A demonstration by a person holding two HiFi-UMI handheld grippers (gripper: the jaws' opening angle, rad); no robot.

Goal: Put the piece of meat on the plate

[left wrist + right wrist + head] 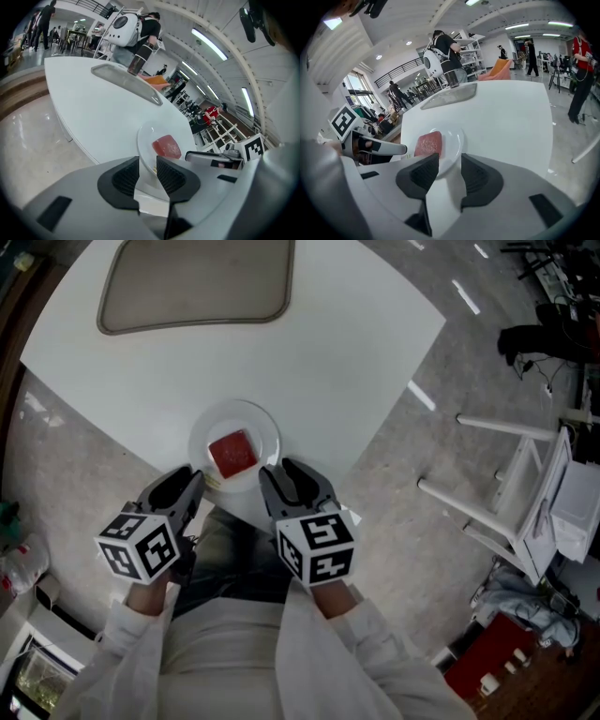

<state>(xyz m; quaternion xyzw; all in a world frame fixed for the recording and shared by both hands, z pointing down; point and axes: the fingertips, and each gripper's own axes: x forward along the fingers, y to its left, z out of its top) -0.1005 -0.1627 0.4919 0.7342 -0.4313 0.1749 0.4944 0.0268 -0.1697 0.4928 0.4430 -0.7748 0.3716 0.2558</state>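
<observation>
A red, square piece of meat (232,454) lies in the middle of a small white plate (208,425) close to the near edge of the white table (356,352). My left gripper (194,477) hovers just short of the plate's near-left rim. My right gripper (284,471) hovers at its near-right rim. In the left gripper view the meat (166,146) and plate (143,136) lie just beyond the left gripper (148,161), whose jaws stand apart with nothing pressed between the pads. In the right gripper view the right gripper (450,159) is open, with the plate (457,140) and meat (428,143) ahead.
A grey tray (197,282) lies at the far side of the table. The table's angled edge runs right below the plate. A white frame (506,493) and a red box (487,667) stand on the floor to the right. People stand far off (445,49).
</observation>
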